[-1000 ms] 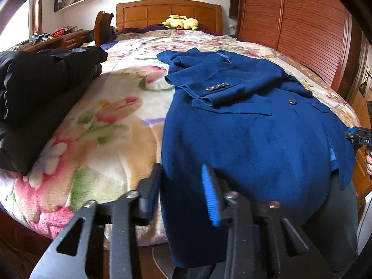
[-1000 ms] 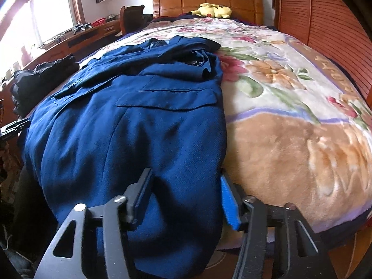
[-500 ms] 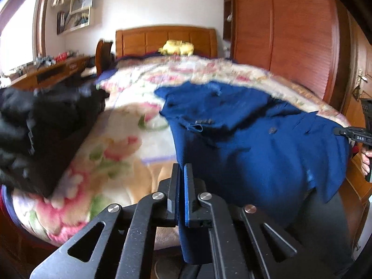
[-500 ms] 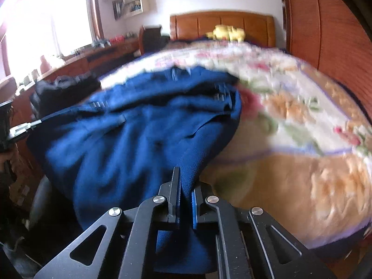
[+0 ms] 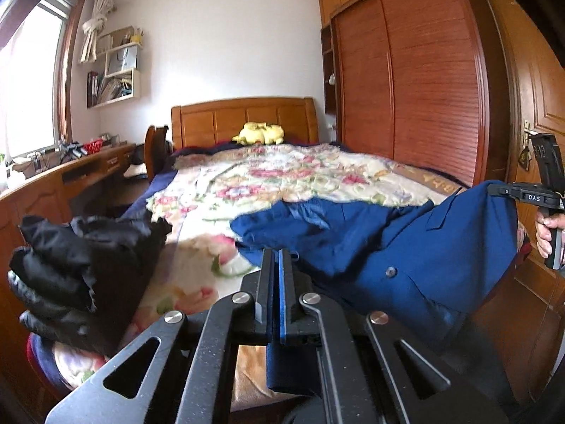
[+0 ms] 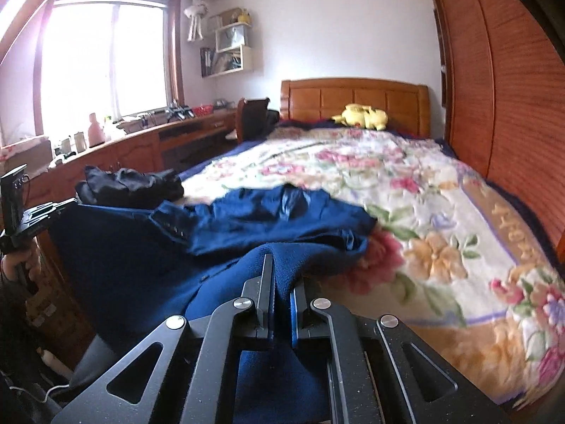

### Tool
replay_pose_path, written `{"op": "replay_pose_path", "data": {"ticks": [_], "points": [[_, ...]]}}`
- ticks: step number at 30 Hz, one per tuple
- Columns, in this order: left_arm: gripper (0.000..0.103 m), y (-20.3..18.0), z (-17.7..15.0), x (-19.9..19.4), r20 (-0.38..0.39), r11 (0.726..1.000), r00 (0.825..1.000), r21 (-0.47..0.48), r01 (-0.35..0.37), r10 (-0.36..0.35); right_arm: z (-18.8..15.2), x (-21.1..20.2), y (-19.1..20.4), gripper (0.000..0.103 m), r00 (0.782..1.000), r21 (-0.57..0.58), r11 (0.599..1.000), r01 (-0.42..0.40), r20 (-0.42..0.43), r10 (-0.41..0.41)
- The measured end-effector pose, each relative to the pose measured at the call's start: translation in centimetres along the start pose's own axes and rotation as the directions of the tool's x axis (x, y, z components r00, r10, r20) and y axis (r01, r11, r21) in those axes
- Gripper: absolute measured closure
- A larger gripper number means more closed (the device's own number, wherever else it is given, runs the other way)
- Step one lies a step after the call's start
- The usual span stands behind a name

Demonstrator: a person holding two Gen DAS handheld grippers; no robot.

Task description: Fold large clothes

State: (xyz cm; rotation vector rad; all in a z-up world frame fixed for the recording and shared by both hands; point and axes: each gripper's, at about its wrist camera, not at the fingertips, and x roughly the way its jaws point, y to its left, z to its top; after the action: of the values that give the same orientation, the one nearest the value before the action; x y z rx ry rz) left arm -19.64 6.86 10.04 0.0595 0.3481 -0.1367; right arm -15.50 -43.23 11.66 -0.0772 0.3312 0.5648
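A large blue coat (image 5: 406, 247) lies over the foot of the bed, its hem lifted between both grippers. My left gripper (image 5: 275, 265) is shut on one bottom corner of the coat. My right gripper (image 6: 280, 275) is shut on the other bottom corner of the coat (image 6: 247, 226), with a fold of cloth bunched between the jaws. The right gripper also shows at the right edge of the left wrist view (image 5: 508, 190), and the left gripper shows at the left edge of the right wrist view (image 6: 53, 208). The coat's collar end rests on the flowered blanket (image 6: 406, 190).
A black padded jacket (image 5: 81, 265) lies bunched at the bed's left edge. A yellow plush toy (image 5: 261, 133) sits by the wooden headboard (image 5: 247, 120). A wooden desk (image 6: 141, 148) runs along the left wall. A wooden wardrobe (image 5: 423, 88) stands close on the right.
Both grippers went from open beside the coat's hem to shut on its bottom corners, then rose and lifted the hem off the foot of the bed.
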Motion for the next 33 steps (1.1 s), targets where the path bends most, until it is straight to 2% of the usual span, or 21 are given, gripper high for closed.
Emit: {"op": "replay_pose_path", "data": {"ticks": [6,10,12,14,18,22,25,27,28,30,33], "points": [[0.101,-0.5,3.4,-3.0,0.104,0.999,0.995,0.043,-0.009,0.005,1.6,-3.3,0.6,0.098,0.996,-0.025,1.0,-0.01,0.091,0.012],[0.103,-1.2,5.3,-6.6,0.224,0.997,0.974,0.064,-0.036,0.021,2.3,-6.0,1.1,0.098,0.989,-0.052,0.999,-0.007,0.15,0.015],[0.103,-1.1,6.3,-7.5,0.236,0.997,0.972,0.072,-0.015,-0.002,2.2,-6.0,1.2,0.098,0.988,-0.062,0.998,0.006,0.151,0.004],[0.103,-0.9,6.6,-6.4,0.2,0.996,0.98,0.081,-0.025,0.009,2.0,-4.4,1.3,0.098,0.992,-0.056,0.997,0.048,0.117,-0.041],[0.103,0.3,4.4,-2.1,0.069,0.997,0.997,0.076,-0.024,0.018,1.2,-1.0,1.7,0.098,0.998,-0.056,0.997,0.045,0.047,-0.042],[0.103,2.2,0.7,2.0,-0.081,1.0,0.996,0.019,-0.021,0.023,0.8,0.6,1.4,0.098,0.998,-0.047,0.998,0.051,0.035,-0.049],[0.099,2.8,-2.7,5.5,-0.206,0.999,0.978,-0.002,-0.032,0.031,1.0,1.3,1.5,0.098,0.998,-0.056,0.996,0.064,0.024,-0.063],[0.087,2.9,-5.1,6.9,-0.264,0.999,0.964,-0.033,0.008,-0.016,1.7,1.4,1.9,0.098,0.997,-0.063,0.995,0.072,0.013,-0.072],[0.076,2.5,-6.1,7.3,-0.286,0.999,0.958,-0.044,0.021,-0.032,1.7,1.5,2.0,0.098,0.997,-0.064,0.995,0.076,0.006,-0.076],[0.064,1.9,-7.8,7.7,-0.316,0.998,0.947,-0.059,0.036,-0.052,2.1,1.4,2.7,0.098,0.996,-0.069,0.994,0.083,-0.006,-0.084],[0.064,1.1,-10.2,8.5,-0.36,0.995,0.929,-0.081,0.064,-0.089,2.3,1.7,2.7,0.098,0.996,-0.065,0.994,0.088,-0.017,-0.089]]}}
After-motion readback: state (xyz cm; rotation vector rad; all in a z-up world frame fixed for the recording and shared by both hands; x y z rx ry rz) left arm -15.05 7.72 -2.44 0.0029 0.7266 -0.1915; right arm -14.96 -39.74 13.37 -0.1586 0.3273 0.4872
